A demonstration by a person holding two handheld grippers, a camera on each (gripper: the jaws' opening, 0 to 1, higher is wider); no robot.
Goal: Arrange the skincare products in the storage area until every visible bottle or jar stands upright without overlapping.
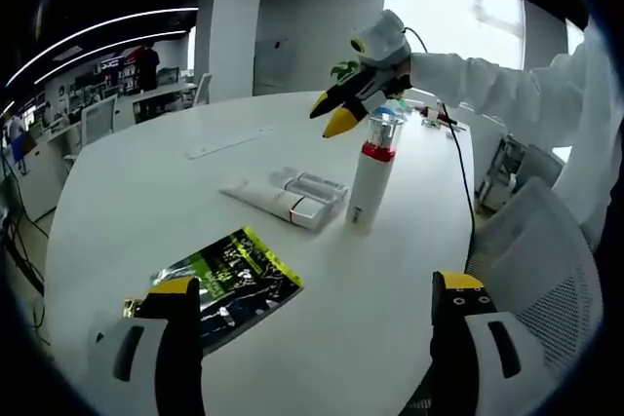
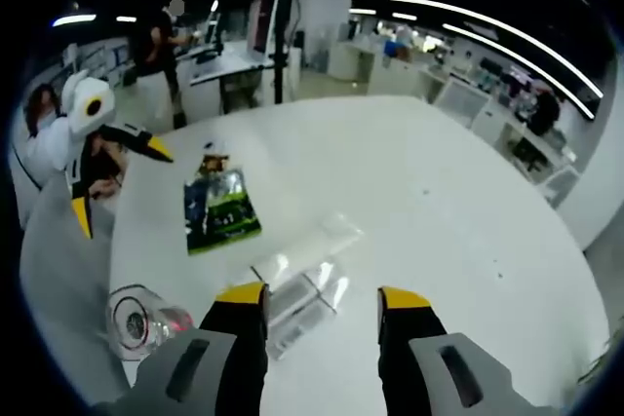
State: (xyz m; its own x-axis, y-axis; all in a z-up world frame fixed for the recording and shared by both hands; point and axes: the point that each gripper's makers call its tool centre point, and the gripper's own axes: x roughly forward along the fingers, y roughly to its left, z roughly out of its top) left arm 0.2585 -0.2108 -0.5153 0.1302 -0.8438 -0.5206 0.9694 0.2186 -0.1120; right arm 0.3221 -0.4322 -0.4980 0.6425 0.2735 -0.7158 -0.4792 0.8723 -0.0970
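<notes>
While both tongs gape empty, right tongs [image 1: 336, 112] hover beside upright bottle [image 1: 370, 174].

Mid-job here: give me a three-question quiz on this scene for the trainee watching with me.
1. True or false: the bottle with the red band stands upright on the table.
2. Which lies nearest the left gripper? A. the green packet B. the bottle C. the clear boxes
3. Fill in: in the left gripper view, the right gripper hovers just above the bottle's ____.

Key: 1 true. 2 A. 3 cap; its jaws look nearly closed there but stand apart in its own view.
</notes>
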